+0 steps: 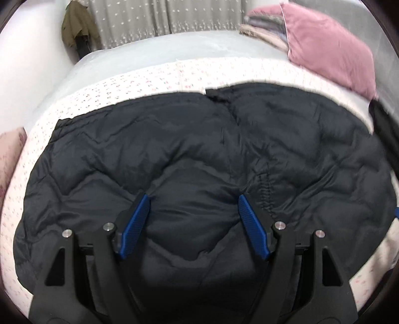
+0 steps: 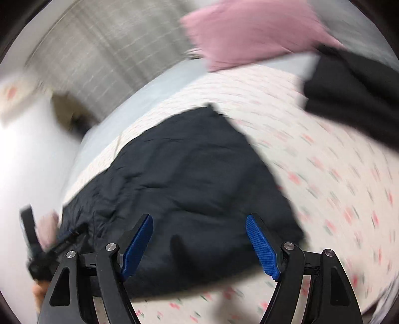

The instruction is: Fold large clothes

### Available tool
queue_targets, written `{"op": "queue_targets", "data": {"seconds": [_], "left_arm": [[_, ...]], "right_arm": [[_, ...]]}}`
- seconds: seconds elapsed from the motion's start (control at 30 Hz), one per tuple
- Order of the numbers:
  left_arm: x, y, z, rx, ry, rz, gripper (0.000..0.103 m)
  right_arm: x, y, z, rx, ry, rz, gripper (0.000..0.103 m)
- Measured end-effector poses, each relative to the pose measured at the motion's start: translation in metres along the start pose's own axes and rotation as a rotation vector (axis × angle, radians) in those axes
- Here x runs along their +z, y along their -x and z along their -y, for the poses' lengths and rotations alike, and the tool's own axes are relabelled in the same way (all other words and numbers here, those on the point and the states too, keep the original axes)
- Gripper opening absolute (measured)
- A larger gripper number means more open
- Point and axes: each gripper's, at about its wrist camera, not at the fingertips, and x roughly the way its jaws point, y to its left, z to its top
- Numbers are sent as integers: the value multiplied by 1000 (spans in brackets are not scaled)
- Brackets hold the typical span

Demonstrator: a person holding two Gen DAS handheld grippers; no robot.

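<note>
A dark navy quilted jacket [image 1: 199, 154] is laid flat on the bed, on a white sheet printed with small pink flowers [image 1: 149, 77]. The padded fabric is creased, and a line of stitching is seen near the right blue pad in the left wrist view. In the right wrist view the jacket [image 2: 187, 169] is seen at an angle, with one corner pointing toward the far side of the bed and its near edge lying on the floral sheet [image 2: 336, 174]; this view is heavily blurred.

The left gripper [image 1: 194, 199] is held above the jacket, angled downward. Its jaws are spread wide, and nothing is pinched between the blue pads; only jacket fabric is seen behind them. The right gripper [image 2: 199, 219] is positioned over the near edge of the jacket. Its jaws are likewise spread wide, with no fabric clamped between them. Whether either set of fingertips touches the jacket cannot be told.

A second dark garment [image 2: 349, 94] is located on the sheet to the right, apart from the jacket. A pink pillow [image 1: 329, 47] is placed at the far right of the bed, with folded textiles [image 1: 264, 27] just beside it. A pale grey cover [image 1: 162, 52] is seen beyond the floral sheet. A grey curtain with small white motifs [image 1: 162, 20] is hung behind the bed, and an olive garment [image 1: 77, 27] is hung at the far left.
</note>
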Motion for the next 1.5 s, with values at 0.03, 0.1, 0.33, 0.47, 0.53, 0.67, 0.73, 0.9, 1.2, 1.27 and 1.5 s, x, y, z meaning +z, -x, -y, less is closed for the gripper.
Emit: {"op": "queue_targets", "data": {"seconds": [0.03, 0.1, 0.33, 0.47, 0.53, 0.67, 0.73, 0.9, 1.2, 1.27, 1.5], "left_arm": [[1, -4, -2, 0, 6, -6, 76], [2, -8, -4, -4, 21, -12, 77], [-1, -12, -6, -14, 30, -20, 78], [-2, -12, -6, -12, 30, -20, 78], [-2, -12, -6, -12, 30, -20, 78], [-2, -12, -6, -11, 31, -20, 78], [-1, -14, -4, -1, 28, -18, 79], [1, -18, -4, 4, 34, -23, 79], [-8, -9, 10, -42, 2, -16, 79], [-13, -4, 22, -82, -24, -13, 79], [-18, 5, 35, -116, -71, -21, 78]], "right_arm": [[-3, 4, 15, 11, -84, 10, 78], [-7, 7, 34, 54, -222, 10, 78], [-30, -12, 38, 27, -305, -16, 79], [-38, -27, 31, 59, -292, -13, 79], [-33, -32, 29, 85, -297, -1, 79], [-22, -41, 14, 140, -305, 12, 77], [-13, -35, -3, 125, -245, 63, 60], [8, -16, -37, 129, -134, 141, 20], [22, 33, -93, 83, 111, 259, 12], [25, 46, -96, 78, 130, 291, 12], [26, 47, -99, -6, 225, 322, 12]]}}
